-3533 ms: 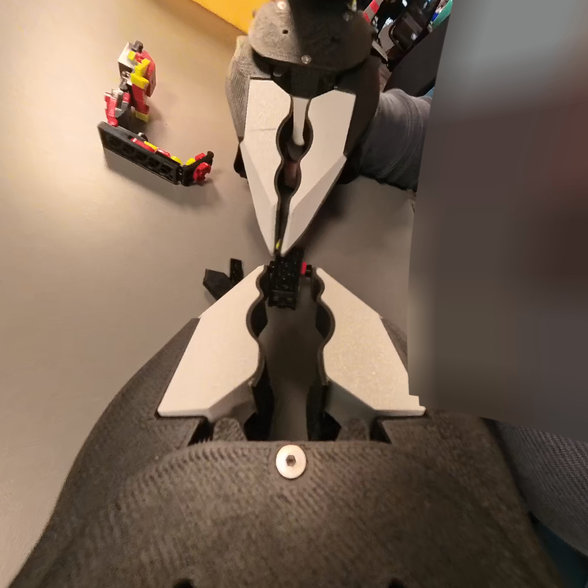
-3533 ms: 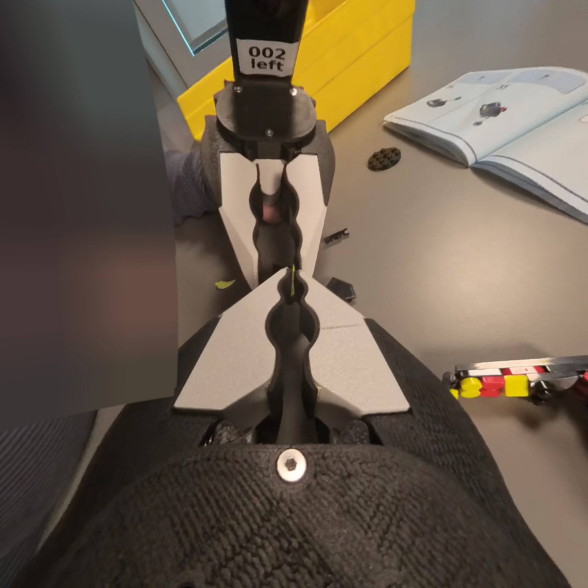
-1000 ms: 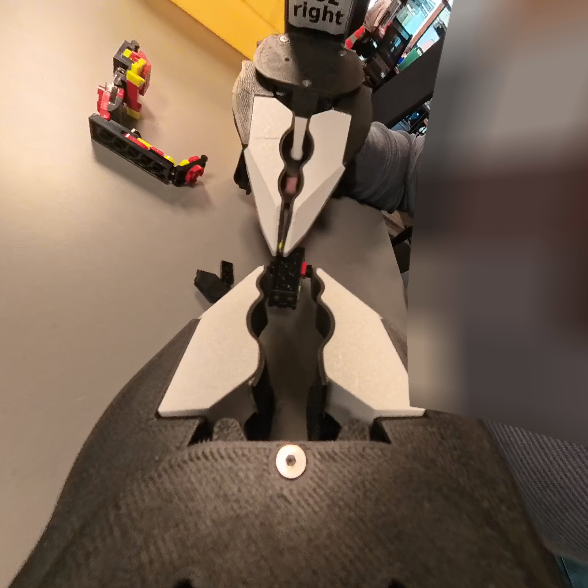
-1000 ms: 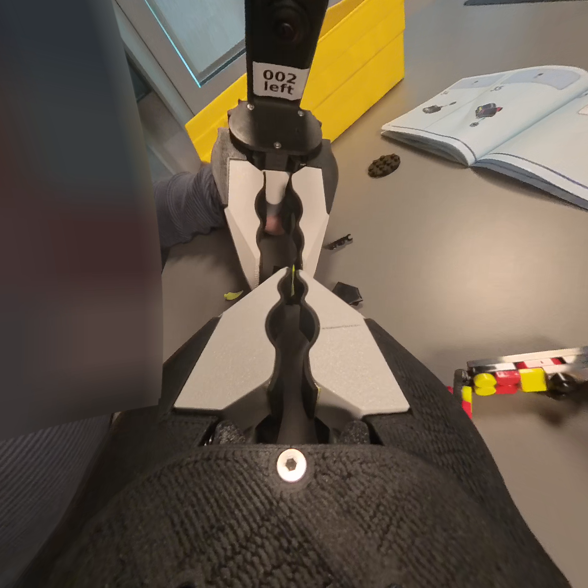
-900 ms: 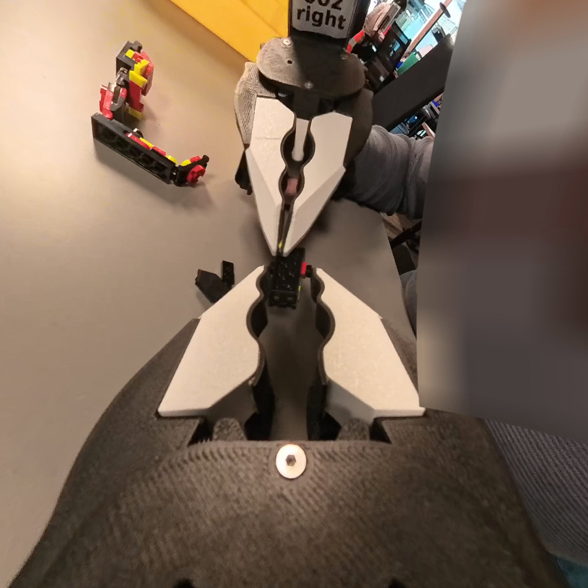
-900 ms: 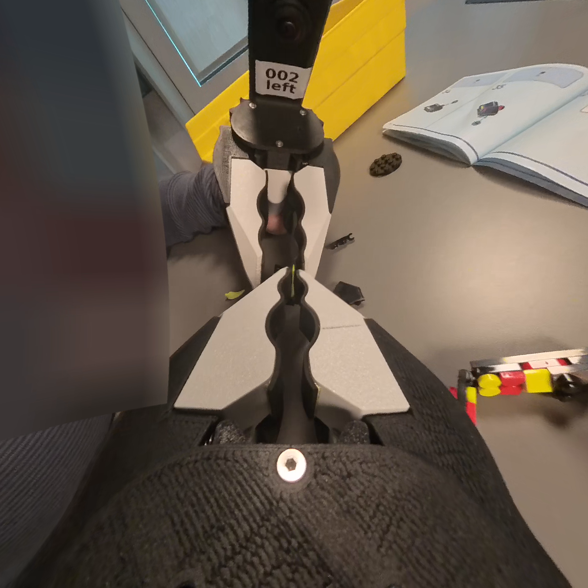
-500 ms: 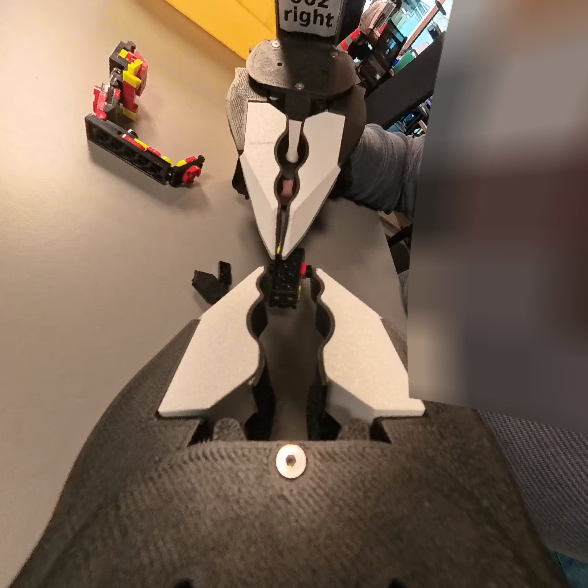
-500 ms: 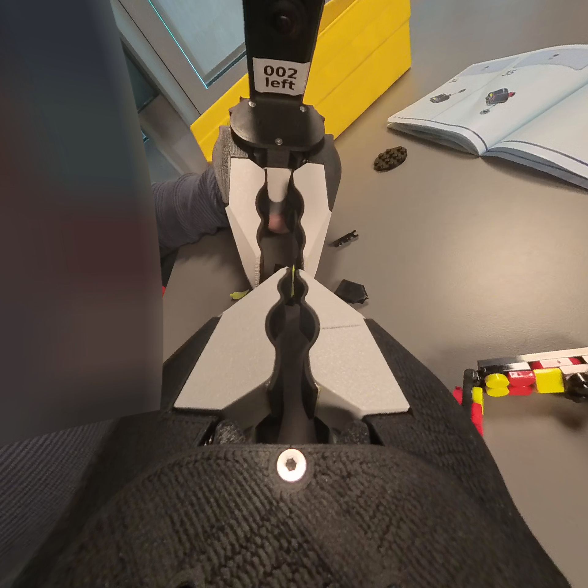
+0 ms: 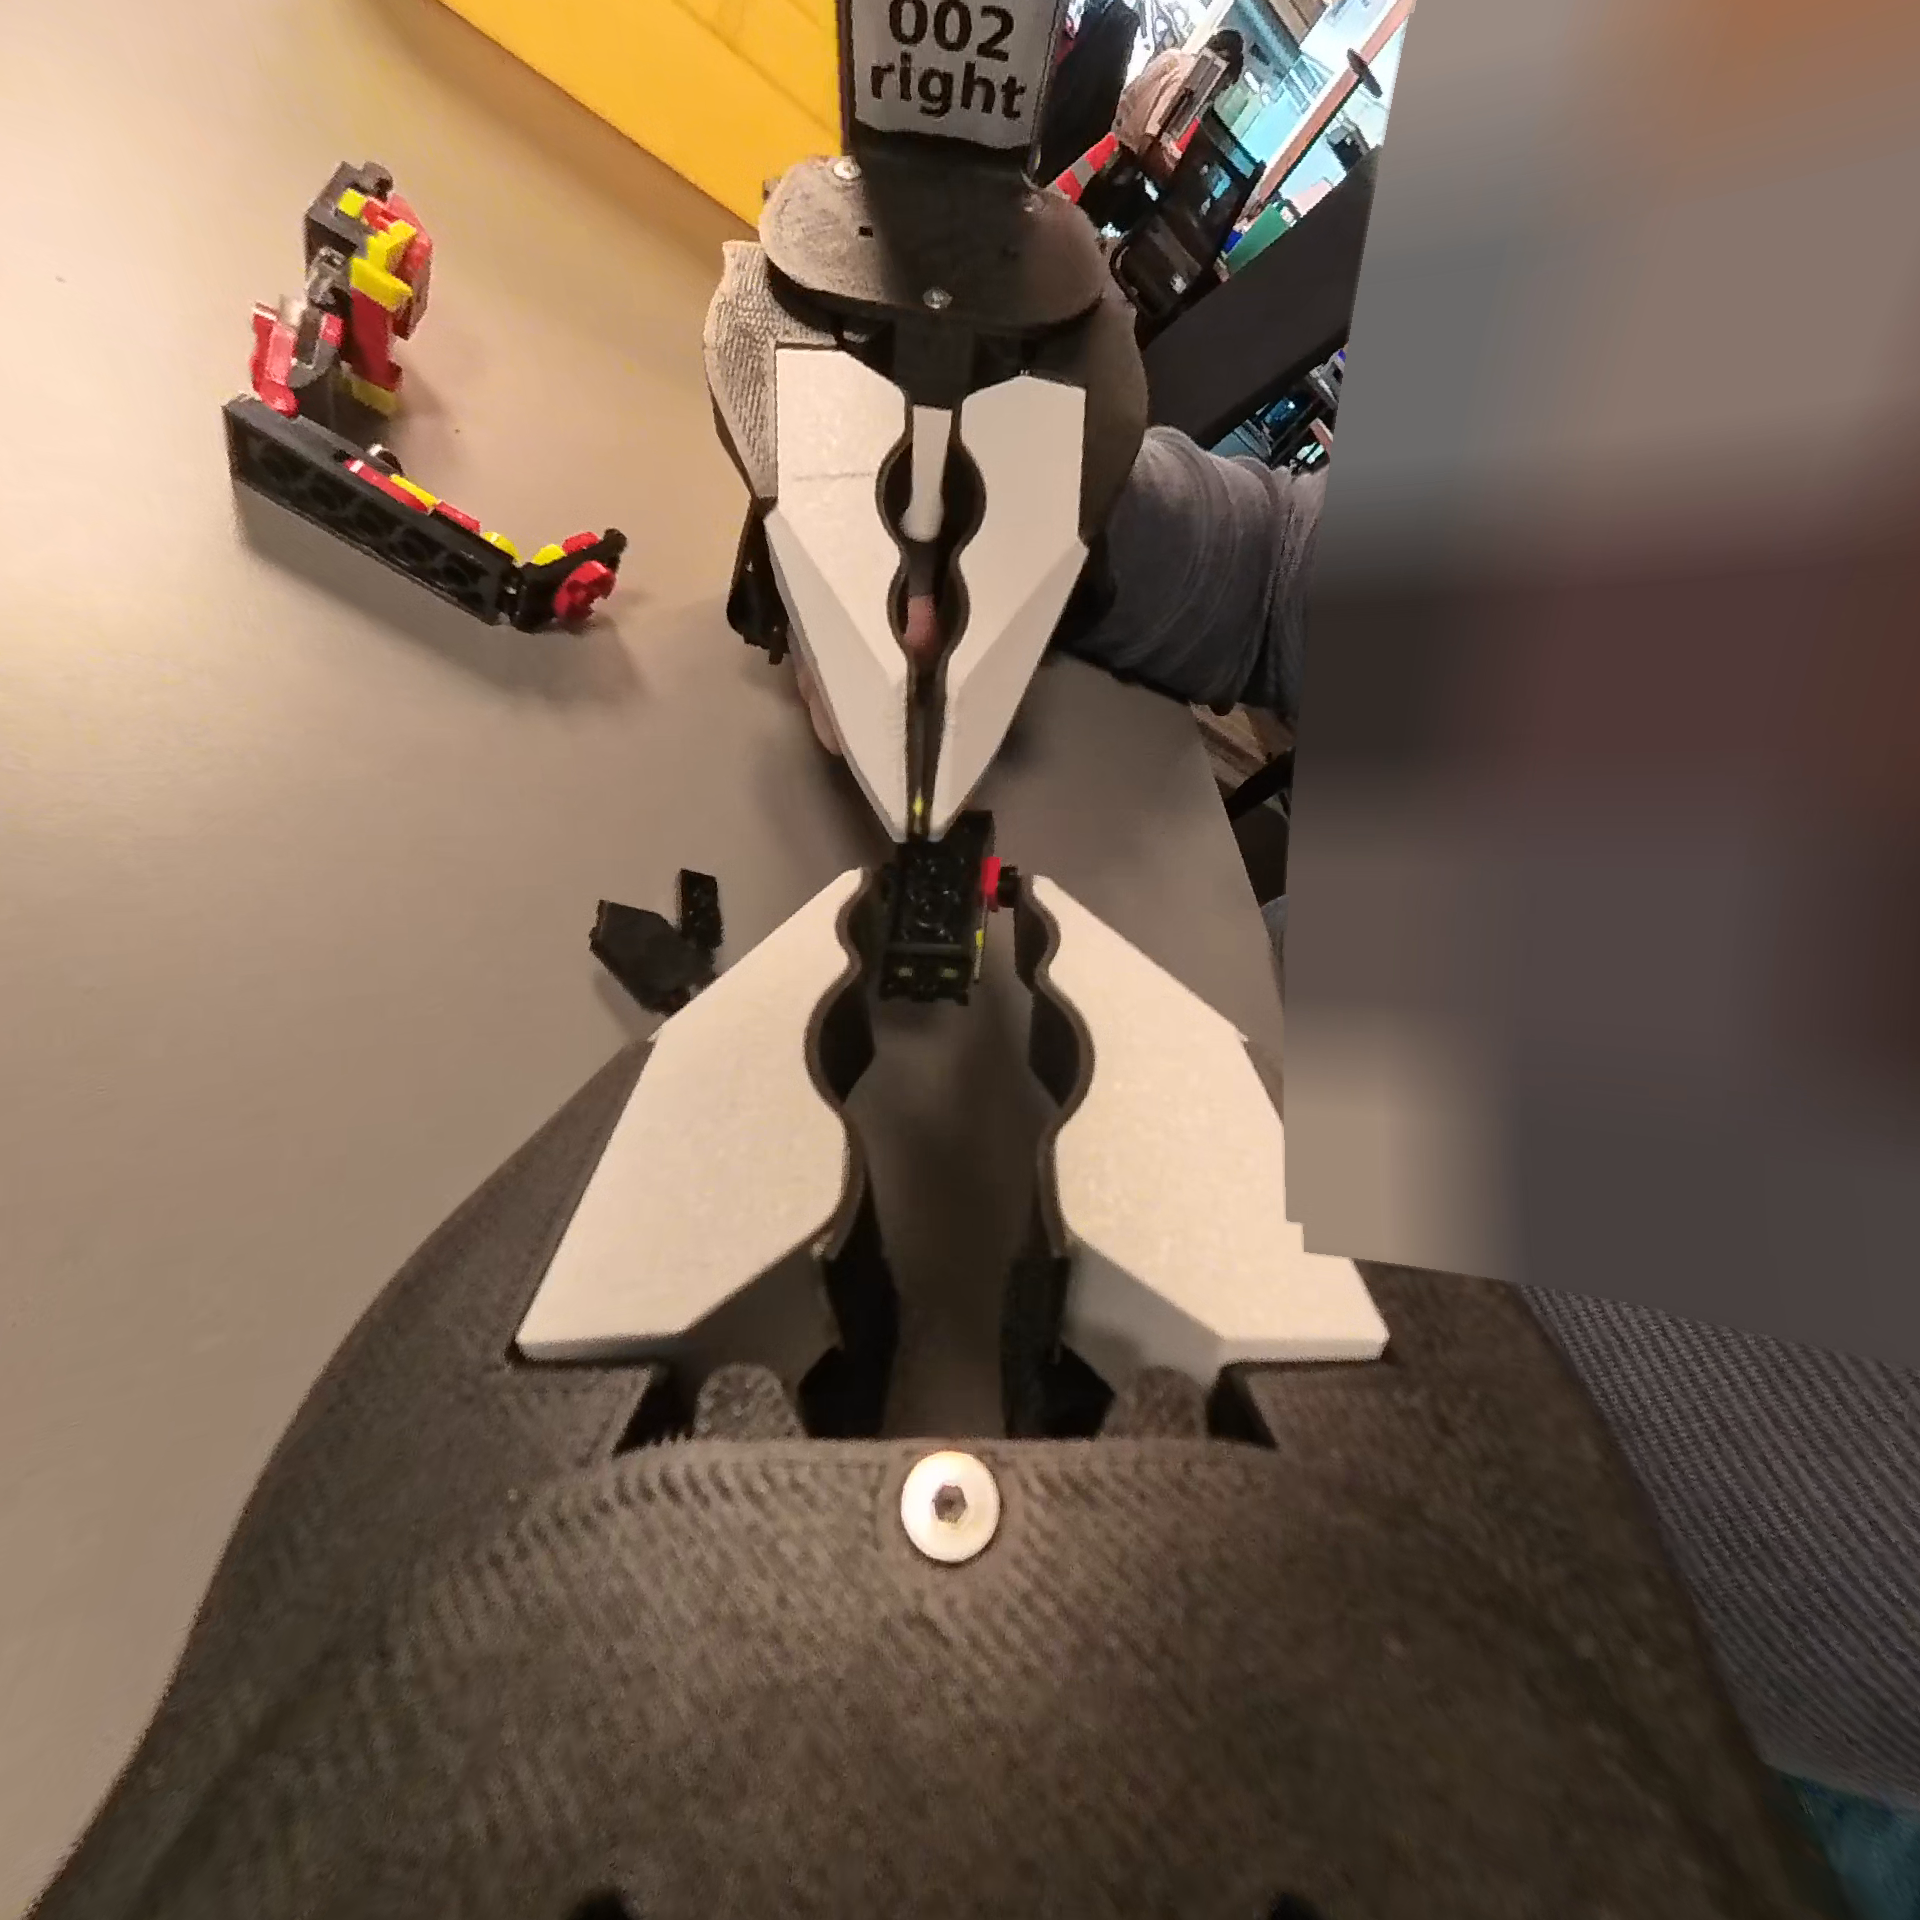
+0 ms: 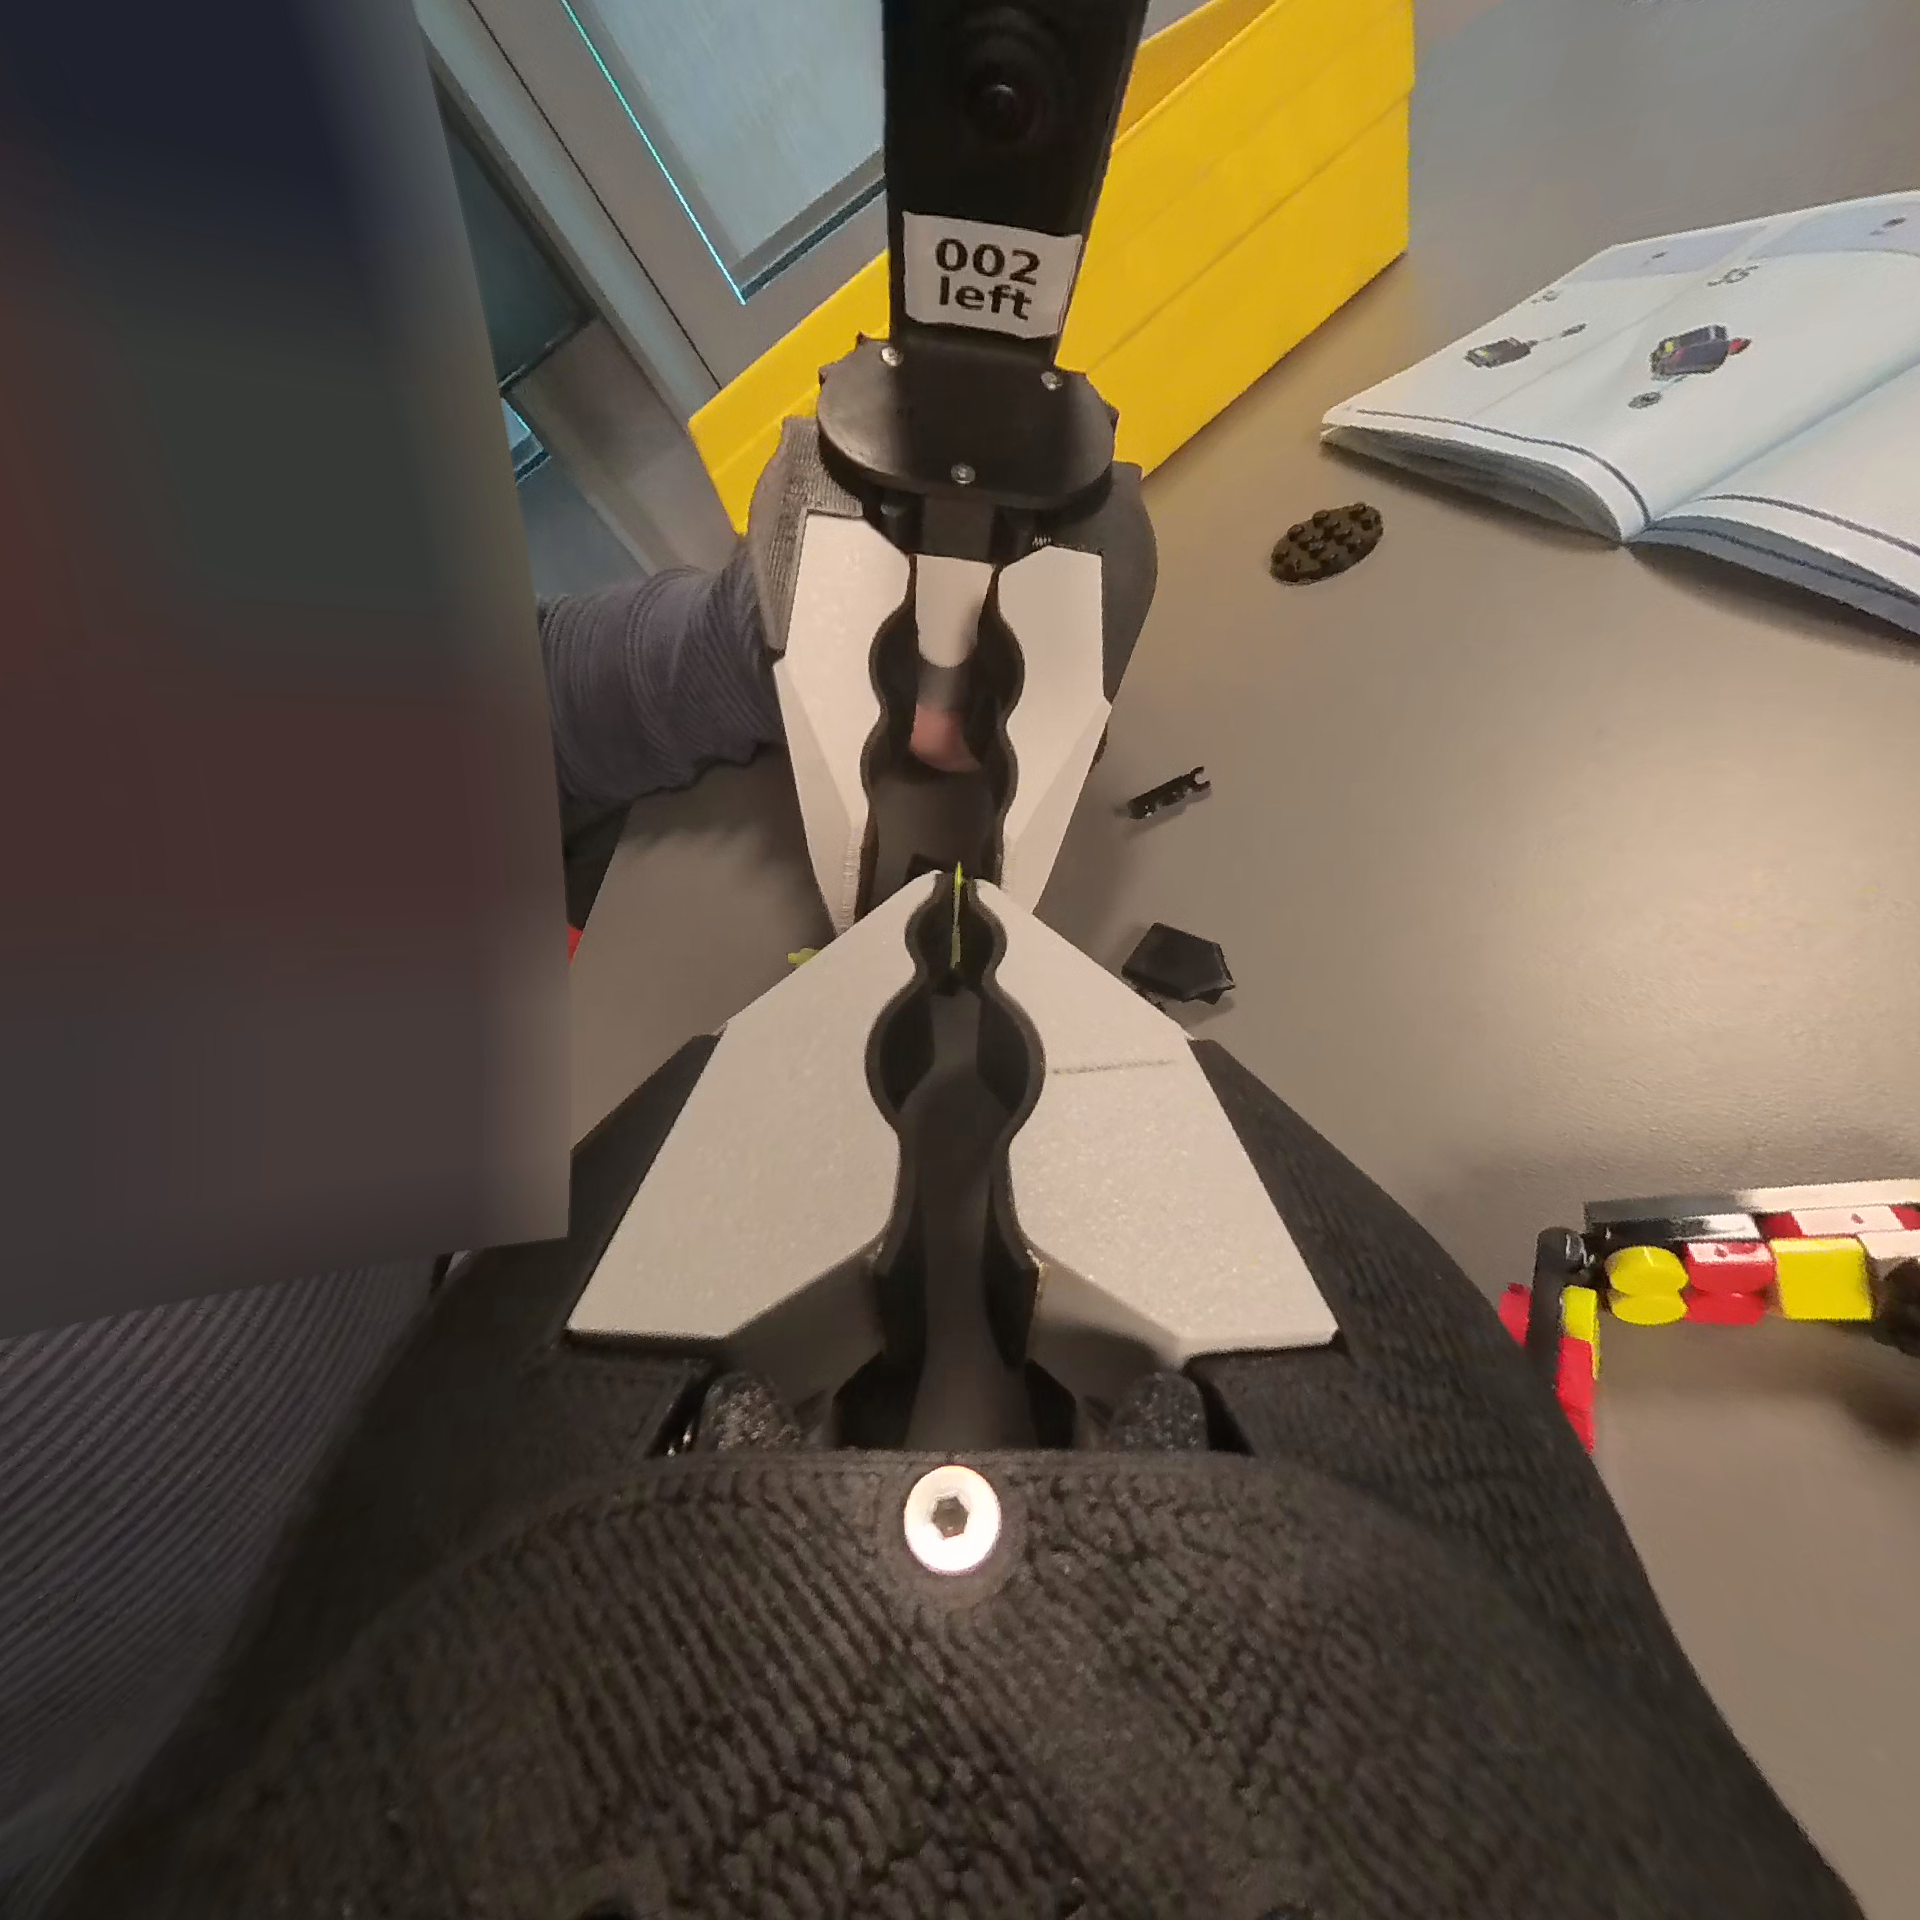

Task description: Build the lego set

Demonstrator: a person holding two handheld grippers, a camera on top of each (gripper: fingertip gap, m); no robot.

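Note:
My left gripper (image 9: 935, 902) is shut on a small black lego assembly (image 9: 928, 925) with a red stud on its right side, held above the table. My right gripper (image 10: 956, 891) faces it tip to tip and is shut on a thin yellow-green piece (image 10: 955, 923). In the left wrist view the right gripper (image 9: 920, 826) presses that piece (image 9: 918, 829) against the top of the black assembly. In the right wrist view the left gripper (image 10: 940, 883) stands opposite, and the assembly is mostly hidden behind my fingertips.
A red, yellow and black partial model (image 9: 353, 301) with a black beam (image 9: 395, 509) lies far left; it also shows in the right wrist view (image 10: 1745, 1268). Loose black pieces (image 9: 655, 935) (image 10: 1179, 961), a round black plate (image 10: 1328, 540), an open booklet (image 10: 1714, 416) and a yellow box (image 10: 1247, 260) are on the grey table (image 10: 1455, 935). My left and right fingertips are right by each other. The round black plate (image 10: 1328, 540) is about equally far from each gripper, around 20 centimetres.
Both grippers stay tip to tip with the same grips. They have drifted slightly together, so the table objects shift a little in both views.

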